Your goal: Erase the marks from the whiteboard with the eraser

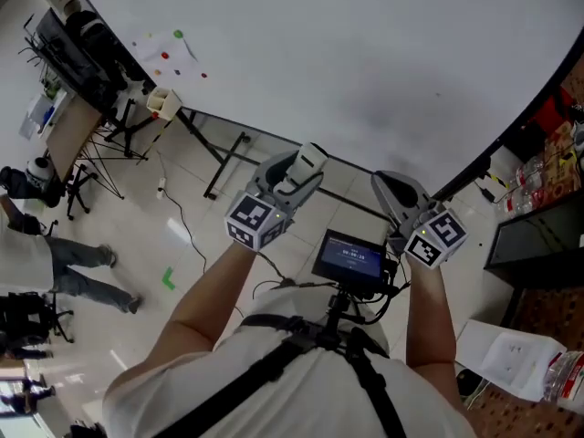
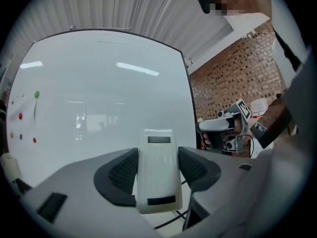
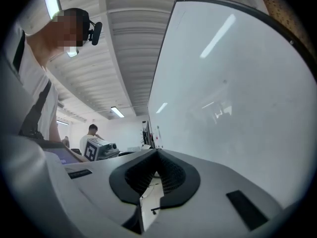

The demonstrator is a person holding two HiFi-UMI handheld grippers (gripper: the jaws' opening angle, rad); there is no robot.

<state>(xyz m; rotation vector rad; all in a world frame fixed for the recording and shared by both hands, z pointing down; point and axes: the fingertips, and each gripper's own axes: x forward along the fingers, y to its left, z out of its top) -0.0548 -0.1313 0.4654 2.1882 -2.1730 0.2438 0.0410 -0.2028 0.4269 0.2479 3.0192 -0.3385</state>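
Presently the left hand-held gripper (image 1: 294,179) is clamped on the white eraser (image 2: 157,172), held clear of the whiteboard (image 1: 365,44) below its lower edge. The right hand-held gripper (image 1: 391,186) is closed and empty. A faint grey smudge (image 1: 392,108) and small coloured dots (image 1: 169,53) near the left edge remain, so the erasing appears largely done.

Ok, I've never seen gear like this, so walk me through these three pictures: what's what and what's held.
There is no robot: a person holds a two-jaw gripper in each hand. The head view looks down from a camera on the person's head; the other two come from cameras riding on the grippers. Ahead stands a whiteboard with small coloured magnets at its left. The left gripper clamps a white eraser; the right gripper is shut and empty.
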